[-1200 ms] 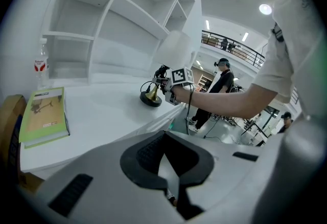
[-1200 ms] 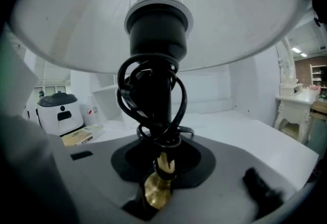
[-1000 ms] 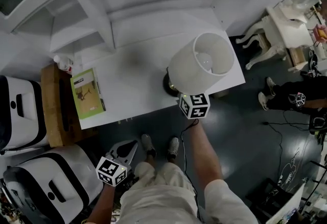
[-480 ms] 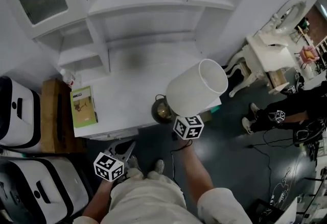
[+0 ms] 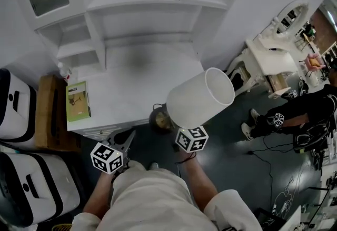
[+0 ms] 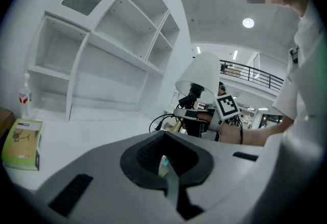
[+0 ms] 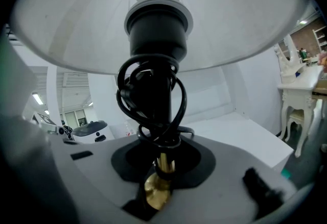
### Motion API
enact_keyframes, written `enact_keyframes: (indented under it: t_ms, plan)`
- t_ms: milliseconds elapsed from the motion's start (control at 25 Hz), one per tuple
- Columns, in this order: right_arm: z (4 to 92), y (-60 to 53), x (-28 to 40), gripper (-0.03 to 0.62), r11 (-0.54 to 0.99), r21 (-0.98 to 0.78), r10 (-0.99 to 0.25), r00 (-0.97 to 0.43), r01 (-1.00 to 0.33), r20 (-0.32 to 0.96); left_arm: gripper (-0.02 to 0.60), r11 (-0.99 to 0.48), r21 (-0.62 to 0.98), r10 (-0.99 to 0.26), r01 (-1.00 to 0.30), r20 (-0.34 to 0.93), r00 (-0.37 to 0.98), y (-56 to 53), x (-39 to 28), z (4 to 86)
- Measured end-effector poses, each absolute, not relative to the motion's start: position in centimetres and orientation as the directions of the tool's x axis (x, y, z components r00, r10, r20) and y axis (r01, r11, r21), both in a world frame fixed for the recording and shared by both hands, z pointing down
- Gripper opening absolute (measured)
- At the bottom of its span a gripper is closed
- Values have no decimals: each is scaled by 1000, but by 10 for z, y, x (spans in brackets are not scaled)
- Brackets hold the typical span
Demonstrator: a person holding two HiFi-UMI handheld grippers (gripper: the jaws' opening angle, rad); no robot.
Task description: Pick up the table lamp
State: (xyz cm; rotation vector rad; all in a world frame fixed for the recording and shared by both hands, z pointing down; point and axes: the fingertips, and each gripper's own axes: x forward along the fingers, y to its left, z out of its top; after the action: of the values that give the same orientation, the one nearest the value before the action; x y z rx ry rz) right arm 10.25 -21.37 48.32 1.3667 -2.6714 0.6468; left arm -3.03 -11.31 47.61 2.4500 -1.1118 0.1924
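Note:
The table lamp has a white drum shade [image 5: 200, 98], a black socket wound with black cord [image 7: 153, 100] and a brass stem [image 7: 161, 164]. Its dark round base [image 5: 160, 118] hangs off the white table's [image 5: 126, 88] front edge, and the lamp leans to the right. My right gripper [image 5: 172, 126] is shut on the brass stem under the socket [image 7: 158, 182]. The left gripper [image 5: 130, 134] is low at the left, in front of the table, with its jaws together and nothing between them [image 6: 166, 167]. From there the lamp [image 6: 204, 72] shows to the right.
A green box [image 5: 77, 100] and a small bottle [image 5: 63, 71] sit at the table's left end. White shelves [image 5: 142, 9] rise behind it. A wooden stand [image 5: 45, 114] and white cases [image 5: 10, 103] are at the left. An ornate white table [image 5: 268, 56] and a person in black [image 5: 305, 114] are at the right.
The lamp has come up off the table and toward me, its base now past the front edge. Both grippers have risen, and the left one has come closer to the table.

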Motion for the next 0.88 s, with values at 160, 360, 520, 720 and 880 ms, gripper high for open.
enact_keyframes:
  t_ms: [160,360,520,720,880]
  plan:
    - [484,-193,118,80,518,-347,-753,-610,-782,249,8,-571,345,-692,-745,286,662,-107,-16,471]
    - [478,-171,133,80,515,-360,-753,-611,-778,244,8,-591,327,-684,-738,282,673,-99,-1,463]
    - [474,-153,134,81,498,-386,-764,-603,-777,228,8,-608,324,-667,-725,288,688,-89,0,460]
    - [468,-131,123,80,482,-400,-773,-594,-780,225,8,-621,332,-651,-710,287,703,-72,-10,455]
    - [463,-109,110,80,475,-415,-777,-591,-776,217,8,-625,339,-642,-704,291,710,-53,-29,451]
